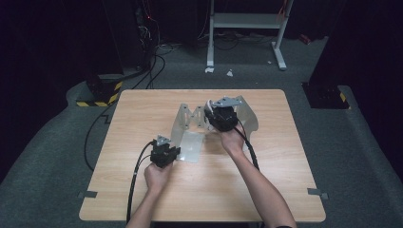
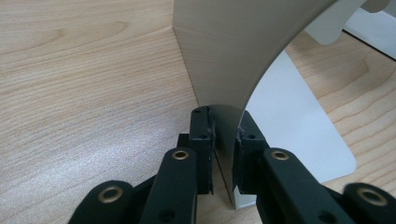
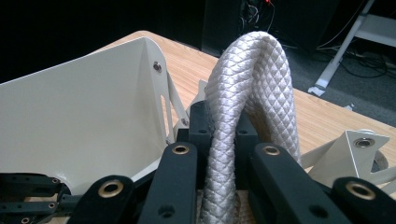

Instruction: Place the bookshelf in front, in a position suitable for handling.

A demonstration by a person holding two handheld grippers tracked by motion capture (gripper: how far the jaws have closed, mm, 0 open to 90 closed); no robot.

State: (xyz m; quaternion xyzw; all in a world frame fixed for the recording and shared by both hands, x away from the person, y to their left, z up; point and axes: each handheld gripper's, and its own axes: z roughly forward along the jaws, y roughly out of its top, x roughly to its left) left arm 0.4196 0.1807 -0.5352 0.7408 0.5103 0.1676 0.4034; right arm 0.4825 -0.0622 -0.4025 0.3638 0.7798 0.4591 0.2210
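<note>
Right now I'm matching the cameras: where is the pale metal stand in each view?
High view: metal stand at mid-table.
Left gripper view: centre, its upright plate between the jaws.
Right gripper view: left side, beside the rope.
Shared landmark: wooden table.

Pale metal bracket (image 1: 190, 128), made of thin bent plates riveted together, standing on the bench (image 1: 142, 109) near its middle, one flat plate lying on the wood and curved walls rising from it. Thin upright edge pinched at its near left corner. Thick white braided rope (image 3: 252, 93), quilted in a diamond weave, bent into an arched loop above the bracket's right side, clamped low on one strand.
</note>
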